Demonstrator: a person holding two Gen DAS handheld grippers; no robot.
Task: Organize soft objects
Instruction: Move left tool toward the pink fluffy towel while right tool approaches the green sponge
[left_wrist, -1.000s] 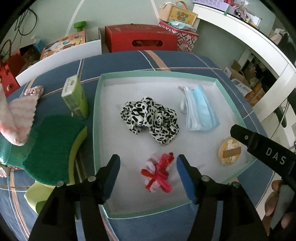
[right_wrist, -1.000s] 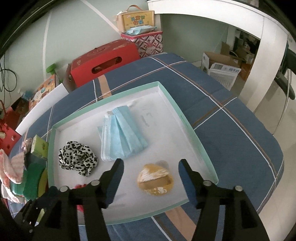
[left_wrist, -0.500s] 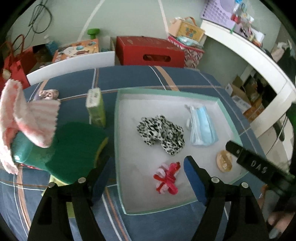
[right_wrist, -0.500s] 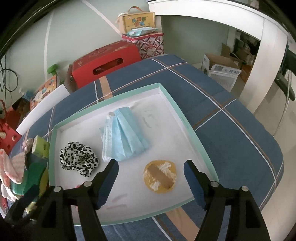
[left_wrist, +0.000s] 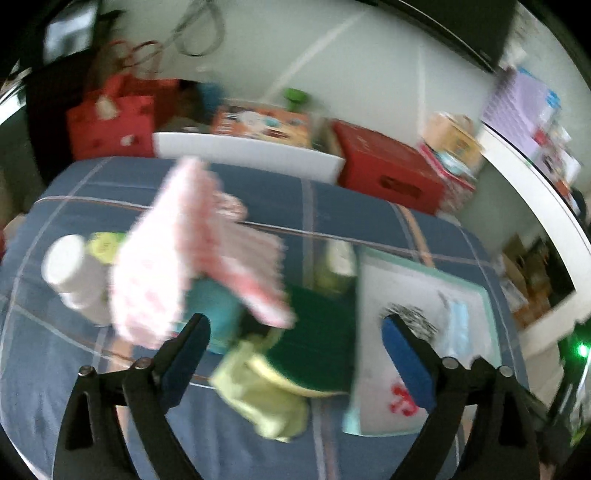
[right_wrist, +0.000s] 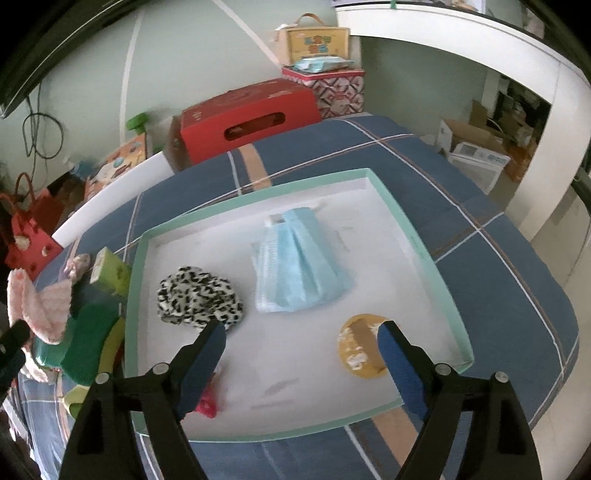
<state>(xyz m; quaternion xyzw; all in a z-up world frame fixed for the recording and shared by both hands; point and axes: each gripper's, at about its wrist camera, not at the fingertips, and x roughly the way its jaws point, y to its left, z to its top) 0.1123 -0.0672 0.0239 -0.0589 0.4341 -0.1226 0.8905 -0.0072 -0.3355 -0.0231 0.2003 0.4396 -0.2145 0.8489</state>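
- Blur smears the whole left wrist view; edges of most things there are soft, labels unreadable
- Left tongs (left_wrist: 295, 354) wide apart, nothing between the blue pads, hanging over the clutter left of the tray (left_wrist: 424, 273)
- Pink striped cloth (left_wrist: 192, 251) draped over a teal thing (left_wrist: 214, 310), only partly seen; white bottle (left_wrist: 74, 273) just beside it on the left
- Green sponge (left_wrist: 317, 343) and a pale yellow-green item (left_wrist: 266, 398) sit under the left tongs; what the yellow one is, can't tell
- Right tongs (right_wrist: 301, 354) also spread wide, empty, held low over the tray's (right_wrist: 417, 240) near half, pointing fwd along it
- Blue face mask (right_wrist: 299, 269) lies flat mid-tray; leopard-print scrunchie (right_wrist: 199, 299) to its left, apart from it
- Yellow round pad (right_wrist: 360, 347) w/ a tan strip, partly covered by the right finger; white marks on it too small to read
- Red-pink fuzzy item (right_wrist: 208, 402) mostly hidden behind the left finger of the right tongs; in the left view just a red smear (left_wrist: 402, 398)
- Green carton (right_wrist: 110, 273) stands outside the tray's left wall, print illegible
- Tray rests on a blue plaid cover (right_wrist: 498, 288); red box (right_wrist: 247, 118) w/ slot handle beyond it, lettering on it not legible; printed boxes stacked behind, text unreadable
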